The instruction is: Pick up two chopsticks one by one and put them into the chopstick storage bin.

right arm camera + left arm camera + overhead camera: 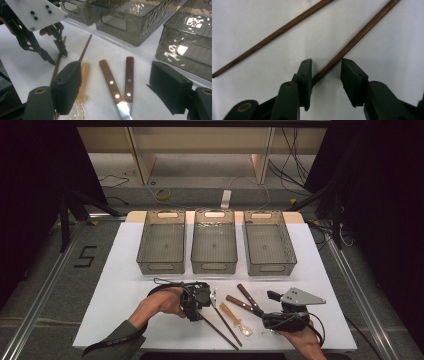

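Overhead shot of a white table (125, 285) w/ three smoky see-through plastic bins in a row along the far half: left bin (161, 248), middle bin (214, 247), right bin (269, 249). Each has cut-out handles.

Near edge, centre: cutlery lying loose on the tabletop. Two dark wooden chopsticks (222, 326) lie side by side, running diagonally toward the person. Just right of them is a translucent amber plastic spoon (237, 320), bowl end nearest the person. Right of that, two knives w/ brown riveted wooden handles (246, 301), handles pointing toward the bins, blades toward the person.

Person's left hand (167, 301) holds the left gripper (214, 301) over the far ends of the chopsticks. In the left gripper view its two black jaws are spread apart, tips down at the table, straddling one chopstick (352, 42); the stick touches or nearly touches the inner face of one jaw, the other jaw stands clear. Second chopstick (272, 35) lies off to one side, outside the jaws.

Right gripper (272, 296), w/ grey triangular plate on top, is held low just right of the knives. In the right gripper view its jaws are wide apart, gripping nothing; spoon and both knife handles lie ahead btwn them, left gripper farther off, bins behind.
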`<state>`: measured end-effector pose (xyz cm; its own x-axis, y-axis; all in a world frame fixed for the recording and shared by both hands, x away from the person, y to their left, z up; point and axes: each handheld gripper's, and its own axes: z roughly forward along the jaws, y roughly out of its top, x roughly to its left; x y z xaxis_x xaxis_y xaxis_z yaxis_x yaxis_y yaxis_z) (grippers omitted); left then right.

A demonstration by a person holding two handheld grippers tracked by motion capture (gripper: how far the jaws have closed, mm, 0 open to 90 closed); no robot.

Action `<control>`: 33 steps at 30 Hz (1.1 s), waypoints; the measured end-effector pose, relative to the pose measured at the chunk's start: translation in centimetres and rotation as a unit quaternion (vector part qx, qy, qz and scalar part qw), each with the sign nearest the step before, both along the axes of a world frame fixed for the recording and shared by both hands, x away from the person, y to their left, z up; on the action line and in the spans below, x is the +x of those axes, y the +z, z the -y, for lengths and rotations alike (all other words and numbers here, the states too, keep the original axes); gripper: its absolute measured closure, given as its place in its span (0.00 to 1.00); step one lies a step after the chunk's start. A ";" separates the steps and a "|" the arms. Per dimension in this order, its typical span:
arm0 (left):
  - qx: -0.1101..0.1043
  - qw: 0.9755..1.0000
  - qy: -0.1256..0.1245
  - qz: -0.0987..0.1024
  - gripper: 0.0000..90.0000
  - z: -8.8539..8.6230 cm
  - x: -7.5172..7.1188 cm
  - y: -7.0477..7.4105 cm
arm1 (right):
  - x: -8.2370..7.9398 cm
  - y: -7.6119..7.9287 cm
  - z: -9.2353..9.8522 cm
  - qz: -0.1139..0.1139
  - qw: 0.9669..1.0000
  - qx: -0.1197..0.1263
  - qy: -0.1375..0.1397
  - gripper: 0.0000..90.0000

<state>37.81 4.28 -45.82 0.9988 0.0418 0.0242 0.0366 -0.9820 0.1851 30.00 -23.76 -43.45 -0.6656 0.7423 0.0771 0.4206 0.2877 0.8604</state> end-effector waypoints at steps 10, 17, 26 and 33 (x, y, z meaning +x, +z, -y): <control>0.003 1.000 -0.022 0.000 0.79 -0.8 -1.0 0.0 | 0.0 0.0 0.0 0.000 1.000 -0.003 0.003 0.30; 0.009 1.000 -0.030 -0.004 0.84 -1.4 -1.6 0.0 | 0.1 0.0 0.1 -0.002 1.000 -0.005 0.002 0.30; 0.012 0.999 -0.044 -0.010 0.87 -1.6 -1.9 0.0 | 0.1 0.0 0.0 -0.005 1.000 -0.006 0.003 0.30; 0.016 0.998 -0.059 -0.006 0.89 -1.6 -2.1 0.0 | 0.1 0.0 -0.1 -0.004 1.000 -0.006 0.003 0.30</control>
